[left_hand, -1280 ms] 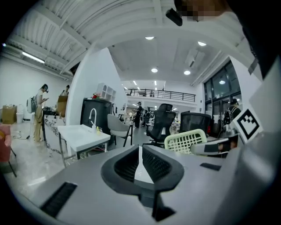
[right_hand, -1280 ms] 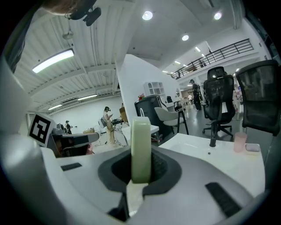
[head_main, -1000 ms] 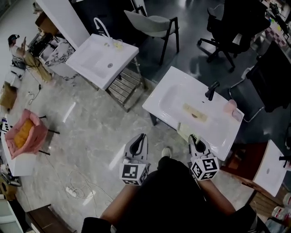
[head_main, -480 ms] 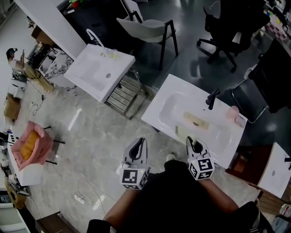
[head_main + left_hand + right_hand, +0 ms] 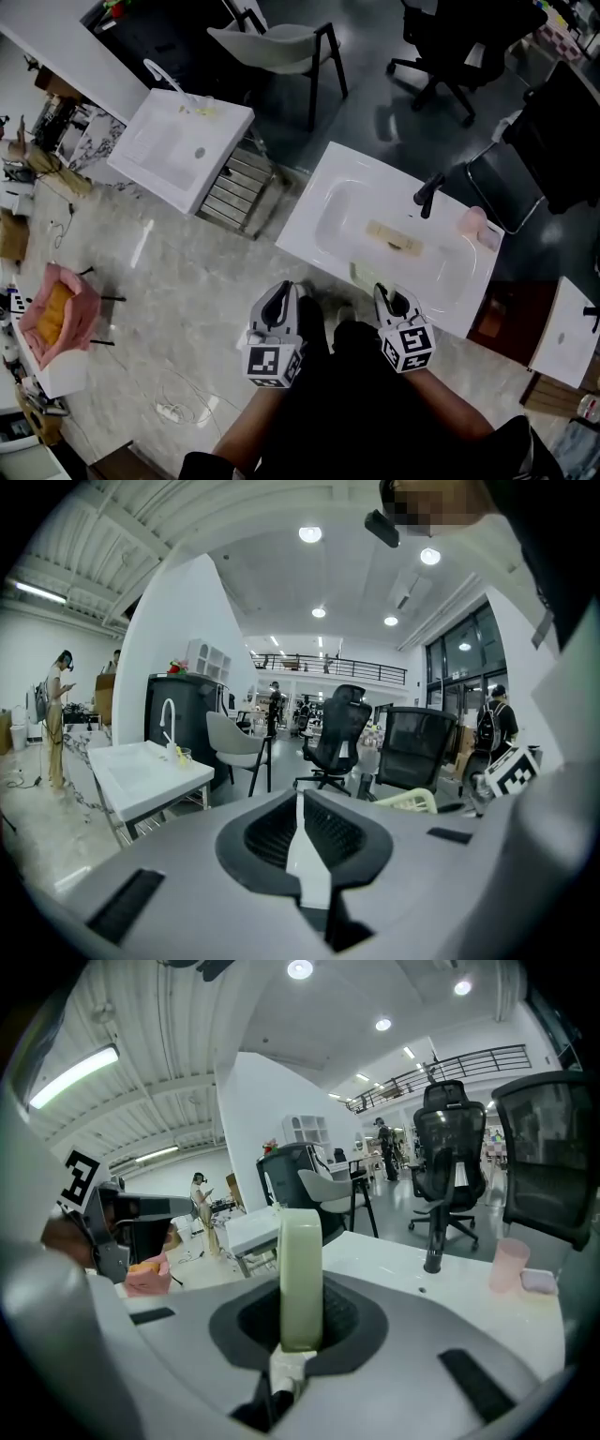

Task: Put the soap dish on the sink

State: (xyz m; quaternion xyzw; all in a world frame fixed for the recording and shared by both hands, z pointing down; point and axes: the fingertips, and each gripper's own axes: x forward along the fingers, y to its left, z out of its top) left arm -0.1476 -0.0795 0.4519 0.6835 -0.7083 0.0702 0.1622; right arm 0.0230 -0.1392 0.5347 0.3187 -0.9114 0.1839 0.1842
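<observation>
My right gripper (image 5: pixel 300 1327) is shut on a pale green soap dish (image 5: pixel 300 1274), held upright and edge-on between the jaws. In the head view the right gripper (image 5: pixel 389 300) hovers at the near edge of the white sink (image 5: pixel 323 178), with the soap dish (image 5: pixel 359 274) poking over the rim. The sink carries a black faucet (image 5: pixel 427 192) and a pink cup (image 5: pixel 472 221), and a tan object (image 5: pixel 394 236) lies in the basin. My left gripper (image 5: pixel 281 305) is over the floor left of the sink. In its own view the left gripper (image 5: pixel 302 832) is shut with nothing in it.
A second white sink (image 5: pixel 178 141) on a metal stand is at the upper left, with a white chair (image 5: pixel 272 42) behind it. Black office chairs (image 5: pixel 459 37) stand beyond the near sink. A pink basket (image 5: pixel 56 314) sits at the far left. Cables lie on the marble floor.
Both grippers have moved towards the sink's near edge and a little lower. The soap dish stays clamped in the right gripper.
</observation>
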